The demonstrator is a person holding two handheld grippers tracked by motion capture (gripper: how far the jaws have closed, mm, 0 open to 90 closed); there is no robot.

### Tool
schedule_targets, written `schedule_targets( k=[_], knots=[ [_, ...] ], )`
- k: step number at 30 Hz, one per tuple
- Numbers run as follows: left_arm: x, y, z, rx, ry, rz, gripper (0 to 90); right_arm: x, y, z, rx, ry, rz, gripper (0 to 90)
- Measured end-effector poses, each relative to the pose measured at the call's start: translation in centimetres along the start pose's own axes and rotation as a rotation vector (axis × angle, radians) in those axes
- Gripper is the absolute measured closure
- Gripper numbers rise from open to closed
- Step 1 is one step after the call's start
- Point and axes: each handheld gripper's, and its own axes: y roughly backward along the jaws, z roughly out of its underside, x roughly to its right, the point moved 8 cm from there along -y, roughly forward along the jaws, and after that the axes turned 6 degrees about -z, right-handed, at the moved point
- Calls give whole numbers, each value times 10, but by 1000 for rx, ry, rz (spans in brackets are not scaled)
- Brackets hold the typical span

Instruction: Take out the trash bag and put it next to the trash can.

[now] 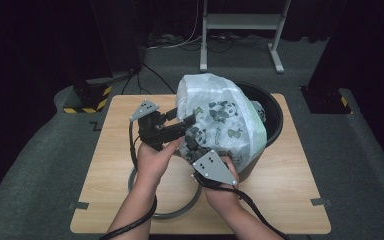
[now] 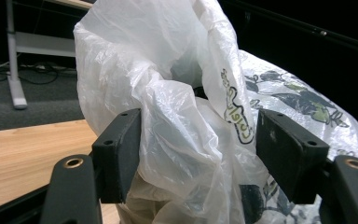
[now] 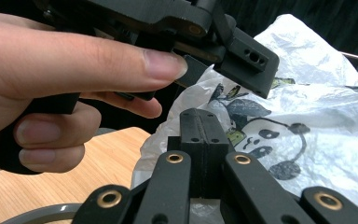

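A white plastic bag (image 1: 215,115) printed with pandas is draped over a black bucket (image 1: 272,107) at the back of the wooden table (image 1: 290,190). My left gripper (image 1: 182,120) is at the bag's left side. In the left gripper view it (image 2: 198,154) is open, with crumpled bag film (image 2: 177,93) bulging between the spread jaws. My right gripper (image 1: 192,142) sits at the bag's lower front edge. In the right gripper view its jaws (image 3: 203,135) are pressed together, apparently pinching a fold of the bag (image 3: 307,107). The left hand and its gripper (image 3: 242,60) are just above.
A grey ring (image 1: 180,212) lies on the table near the front edge, under my forearms. Behind the table stand a metal frame (image 1: 240,22) and a post base with yellow-black tape (image 1: 87,102). Cables lie on the dark floor.
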Motion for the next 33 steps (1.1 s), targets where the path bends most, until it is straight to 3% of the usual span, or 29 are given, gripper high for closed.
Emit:
schedule_targets(
  k=[2, 3, 4, 5, 8, 15, 18, 25, 33],
  knots=[
    [-5, 6, -3, 37, 2, -44, 274, -1, 0, 1, -2, 0, 0, 900],
    [-5, 6, -3, 37, 2, -44, 260, -1, 1, 1, -1, 2, -1, 900],
    [-4, 7, -2, 39, -23, -49, 256, -1, 1, 2, -1, 3, -1, 900],
    [-1, 5, 0, 17, -28, -23, 275, -1, 1, 2, -1, 4, -2, 900],
    [0, 1, 5, -18, -29, -9, 351, -2, 1, 3, -5, 5, -4, 900],
    [4, -1, 5, -20, -19, 25, 602, -1, 3, 3, -7, 4, -4, 900],
    [7, -1, 5, -17, -36, 30, 710, 0, 6, 0, 1, 2, -4, 899],
    [10, -1, 2, -7, -80, 16, 853, 8, 24, -15, 39, -14, 0, 764],
    [14, 0, -2, 28, -104, 6, 876, 34, 48, -36, 50, -87, 5, 602]
  ],
)
